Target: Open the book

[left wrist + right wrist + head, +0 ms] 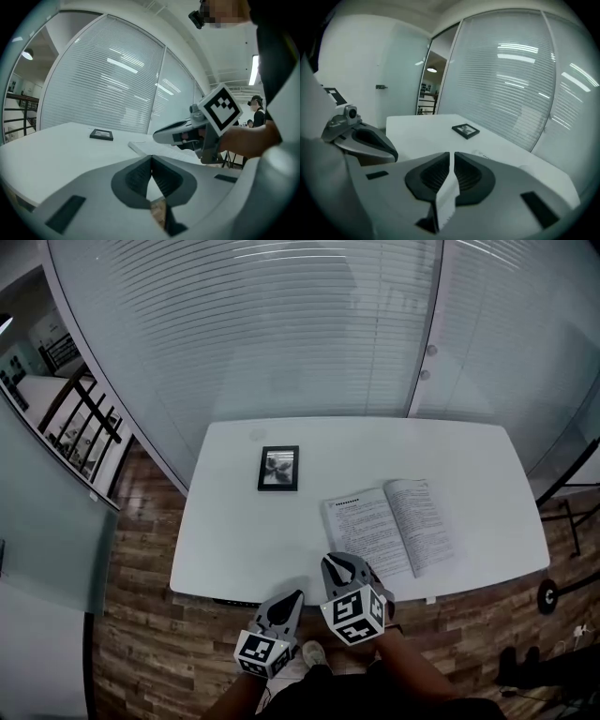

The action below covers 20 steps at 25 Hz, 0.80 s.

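White table [234, 540]; black frame [278, 468]; book [375, 526] white, black print; brown plank floor [141, 634].

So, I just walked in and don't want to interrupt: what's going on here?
A person at a white table has a hand-held gripper in each hand. The book already lies open, and a framed photo lies apart to its left. The right hand-held gripper is at the book's near left corner, jaws a narrow slit apart; whether they pinch a page I can't tell. The left hand-held gripper is shut and empty at the table's near edge.
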Tool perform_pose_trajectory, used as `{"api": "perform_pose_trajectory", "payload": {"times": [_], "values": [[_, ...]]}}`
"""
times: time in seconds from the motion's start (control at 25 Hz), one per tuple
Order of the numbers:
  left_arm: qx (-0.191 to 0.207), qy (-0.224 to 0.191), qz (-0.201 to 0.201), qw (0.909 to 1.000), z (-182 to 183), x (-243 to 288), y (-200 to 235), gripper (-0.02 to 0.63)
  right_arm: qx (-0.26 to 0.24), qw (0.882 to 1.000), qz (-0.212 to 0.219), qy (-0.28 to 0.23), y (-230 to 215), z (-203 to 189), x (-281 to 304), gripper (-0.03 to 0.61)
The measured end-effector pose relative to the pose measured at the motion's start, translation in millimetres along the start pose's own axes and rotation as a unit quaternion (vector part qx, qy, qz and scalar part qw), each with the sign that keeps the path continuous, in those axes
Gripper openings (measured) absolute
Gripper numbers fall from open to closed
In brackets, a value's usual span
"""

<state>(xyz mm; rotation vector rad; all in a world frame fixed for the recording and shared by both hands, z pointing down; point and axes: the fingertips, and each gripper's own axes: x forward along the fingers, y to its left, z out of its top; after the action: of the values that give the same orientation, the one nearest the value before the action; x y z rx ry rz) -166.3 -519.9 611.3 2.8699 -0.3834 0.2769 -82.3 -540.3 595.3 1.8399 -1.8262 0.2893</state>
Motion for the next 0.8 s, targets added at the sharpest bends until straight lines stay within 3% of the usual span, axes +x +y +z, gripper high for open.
{"api": "perform_pose_trajectory", "payload": {"times": [0.08, 0.36, 0.52, 0.64, 0.8], "values": [[0.0, -0.004, -0.003, 1.0, 6, 7, -9, 0.009, 0.016, 0.999, -0.003, -0.034, -15, 7, -19, 0.008], [0.001, 0.007, -0.014, 0.9999, 24, 38, -38, 0.009, 0.06, 0.992, 0.007, -0.106, -56, 18, -70, 0.005], [0.004, 0.006, -0.02, 0.9998, 33, 59, -60, 0.009, 0.097, 0.988, 0.008, -0.122, -81, -3, -100, 0.003], [0.025, -0.008, -0.017, 0.9995, 45, 65, -71, 0.009, 0.126, 0.983, -0.018, -0.134, -99, -28, -120, 0.002], [0.048, -0.02, -0.015, 0.9986, 58, 72, -87, 0.009, 0.12, 0.974, -0.058, -0.185, -127, -32, -149, 0.003]]}}
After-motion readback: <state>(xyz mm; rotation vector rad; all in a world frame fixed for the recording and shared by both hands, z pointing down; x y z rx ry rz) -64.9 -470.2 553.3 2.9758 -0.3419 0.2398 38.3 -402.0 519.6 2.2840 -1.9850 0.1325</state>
